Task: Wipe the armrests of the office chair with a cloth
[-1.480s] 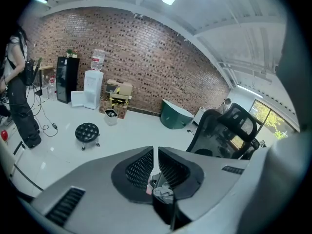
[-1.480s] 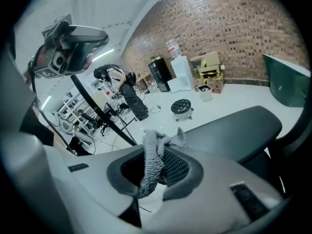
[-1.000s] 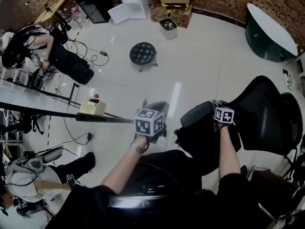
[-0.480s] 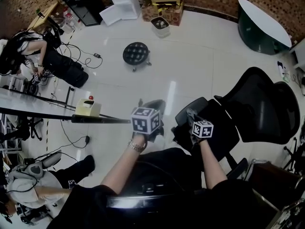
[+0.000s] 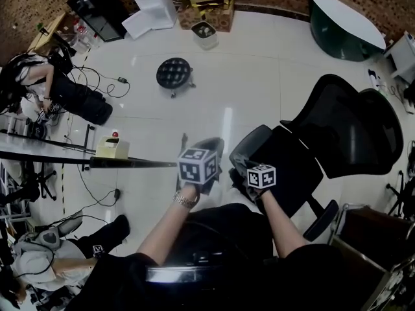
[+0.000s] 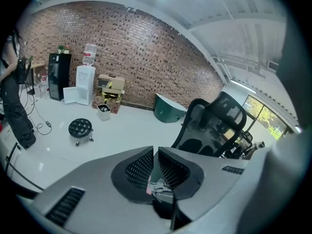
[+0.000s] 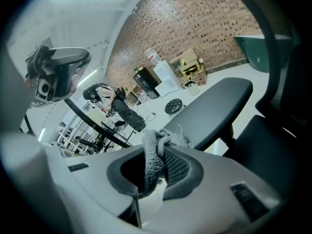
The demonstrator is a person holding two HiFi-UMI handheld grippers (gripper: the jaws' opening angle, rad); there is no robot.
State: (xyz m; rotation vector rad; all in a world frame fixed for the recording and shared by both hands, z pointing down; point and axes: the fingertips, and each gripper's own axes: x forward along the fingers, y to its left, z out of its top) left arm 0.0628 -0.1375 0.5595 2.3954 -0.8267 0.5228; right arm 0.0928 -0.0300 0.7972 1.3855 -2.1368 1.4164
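Observation:
The black office chair point(image 5: 350, 125) stands at the right of the head view, its seat point(image 5: 295, 164) turned toward me. My right gripper point(image 5: 242, 168) sits at the chair's near armrest point(image 5: 250, 142). In the right gripper view it point(image 7: 158, 147) is shut on a grey cloth point(image 7: 152, 155), just short of the black armrest pad point(image 7: 212, 110). My left gripper point(image 5: 202, 149) hovers over the floor left of the chair, apart from it. Its jaws point(image 6: 154, 159) stand shut, with a small scrap deep between them. The far armrest point(image 5: 326, 217) shows at the lower right.
A round black stool point(image 5: 174, 73) stands on the white floor ahead. A green-sided table point(image 5: 343, 24) and cardboard boxes point(image 5: 207, 5) line the brick wall. A long black bar point(image 5: 84, 162) with a yellow box point(image 5: 110, 149) crosses the left, where a person point(image 5: 65, 86) stands.
My right gripper has moved left and nearer with the cloth, from the backrest side across the seat to the near armrest. The left gripper has barely moved.

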